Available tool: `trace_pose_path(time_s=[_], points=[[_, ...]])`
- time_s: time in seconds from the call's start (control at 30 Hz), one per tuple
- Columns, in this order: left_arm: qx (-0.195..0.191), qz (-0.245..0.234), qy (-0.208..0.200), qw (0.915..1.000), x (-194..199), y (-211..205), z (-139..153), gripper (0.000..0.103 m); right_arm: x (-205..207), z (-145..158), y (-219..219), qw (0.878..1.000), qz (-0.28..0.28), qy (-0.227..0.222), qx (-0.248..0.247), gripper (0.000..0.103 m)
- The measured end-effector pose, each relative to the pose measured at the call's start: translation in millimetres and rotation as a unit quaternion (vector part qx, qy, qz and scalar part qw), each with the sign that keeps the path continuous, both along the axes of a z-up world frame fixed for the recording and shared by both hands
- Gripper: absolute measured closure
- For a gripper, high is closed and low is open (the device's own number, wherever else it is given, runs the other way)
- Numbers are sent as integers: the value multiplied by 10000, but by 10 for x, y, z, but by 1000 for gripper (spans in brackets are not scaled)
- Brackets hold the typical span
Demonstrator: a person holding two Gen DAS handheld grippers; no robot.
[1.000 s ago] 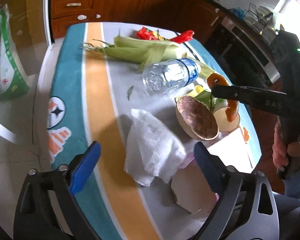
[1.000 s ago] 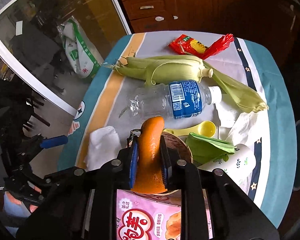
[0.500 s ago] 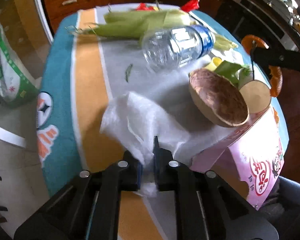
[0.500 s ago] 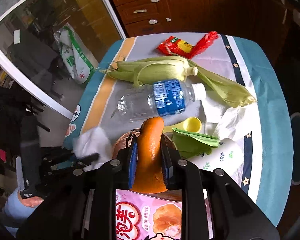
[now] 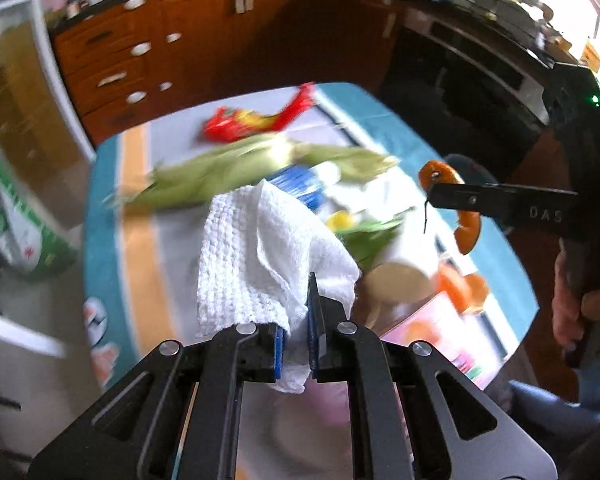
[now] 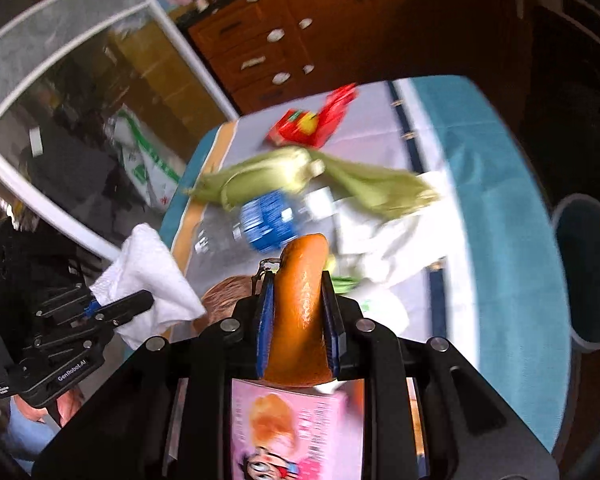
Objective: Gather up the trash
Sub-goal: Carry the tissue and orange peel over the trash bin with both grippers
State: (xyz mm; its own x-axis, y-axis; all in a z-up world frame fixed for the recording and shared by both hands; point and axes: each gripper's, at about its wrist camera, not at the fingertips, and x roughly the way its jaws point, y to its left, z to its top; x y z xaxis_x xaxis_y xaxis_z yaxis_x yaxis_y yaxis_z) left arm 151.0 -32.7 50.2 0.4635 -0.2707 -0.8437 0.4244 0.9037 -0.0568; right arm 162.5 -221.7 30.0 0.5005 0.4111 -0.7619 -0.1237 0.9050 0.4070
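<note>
Trash on table (image 6: 500,184), blue bin (image 6: 588,272) beside it, contents unseen

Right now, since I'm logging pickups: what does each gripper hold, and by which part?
Left gripper pinches the white paper towel by its bunched lower edge. Right gripper clamps the orange peel across its middle.

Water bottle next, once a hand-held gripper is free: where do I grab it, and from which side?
Grip the bottle across its labelled middle, from above. It lies on its side, cap toward the tissue heap, with corn close behind and the coconut shell in front, so a side approach looks crowded.
</note>
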Motion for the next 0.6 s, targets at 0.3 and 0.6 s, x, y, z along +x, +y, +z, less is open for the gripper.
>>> trace_pose_path(time_s=[0.3,0.6], points=[[56,-1213,288,9922,238,-1708,-14,93,-316,107,-1470,9914,-1271,-286,115,82],[352,-2264,573,9717,329,-3270,-375,93,-503,-239,-2847,9664,-2568,58,-35,82]])
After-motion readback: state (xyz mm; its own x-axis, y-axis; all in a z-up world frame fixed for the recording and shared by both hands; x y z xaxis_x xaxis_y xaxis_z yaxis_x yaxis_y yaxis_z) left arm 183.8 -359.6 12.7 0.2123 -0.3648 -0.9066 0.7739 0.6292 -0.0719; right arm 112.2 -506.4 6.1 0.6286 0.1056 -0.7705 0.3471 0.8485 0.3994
